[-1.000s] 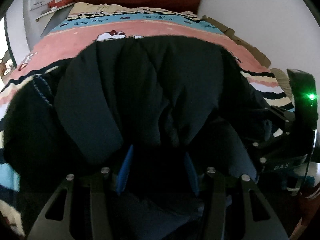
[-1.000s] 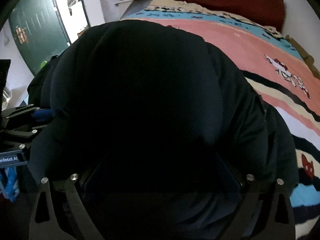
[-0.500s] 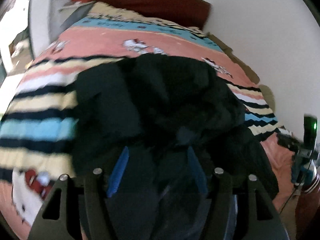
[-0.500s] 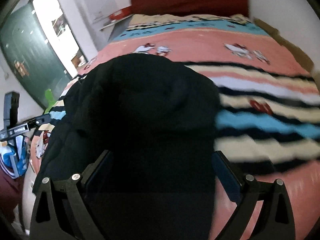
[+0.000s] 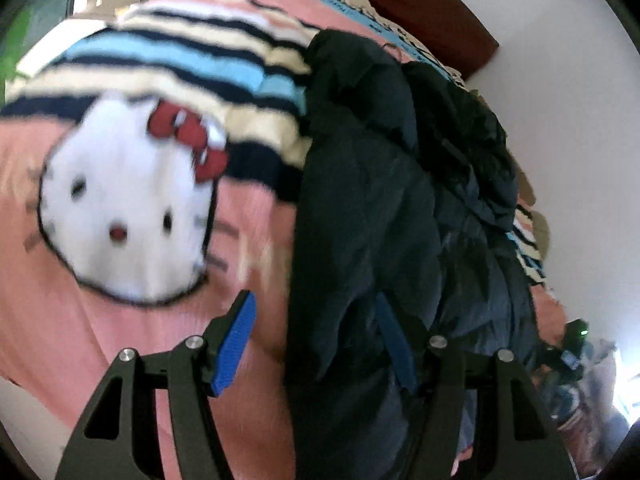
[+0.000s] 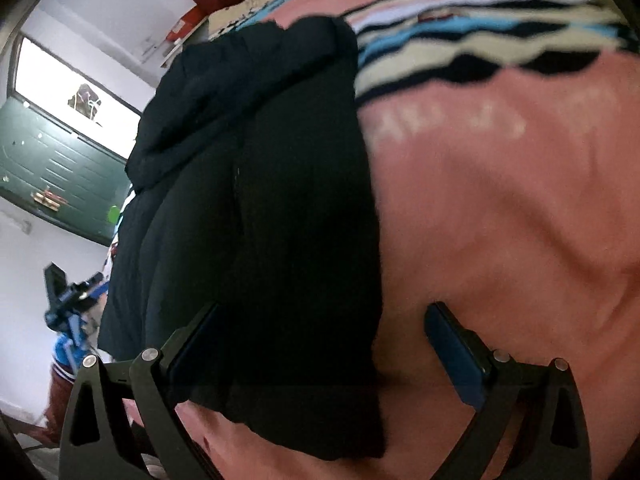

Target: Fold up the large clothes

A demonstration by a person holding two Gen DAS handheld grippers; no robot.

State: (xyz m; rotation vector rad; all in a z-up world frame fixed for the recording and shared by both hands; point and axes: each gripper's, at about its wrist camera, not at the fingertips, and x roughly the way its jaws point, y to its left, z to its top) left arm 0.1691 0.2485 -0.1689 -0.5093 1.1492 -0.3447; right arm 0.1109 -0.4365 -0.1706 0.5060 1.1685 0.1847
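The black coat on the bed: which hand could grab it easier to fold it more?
Probably the right gripper: the black coat fills most of the gap between its open jaws. The left gripper has only the coat's edge.

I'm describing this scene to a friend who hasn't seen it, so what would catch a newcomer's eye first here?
First the big white cartoon cat face with a red bow on the pink blanket, left of centre in the left wrist view. Next the bulky dark jacket, heaped along the bed from the near edge toward the dark red headboard. Last the striped bands of cream, blue and black, crossing the blanket beyond the jacket.
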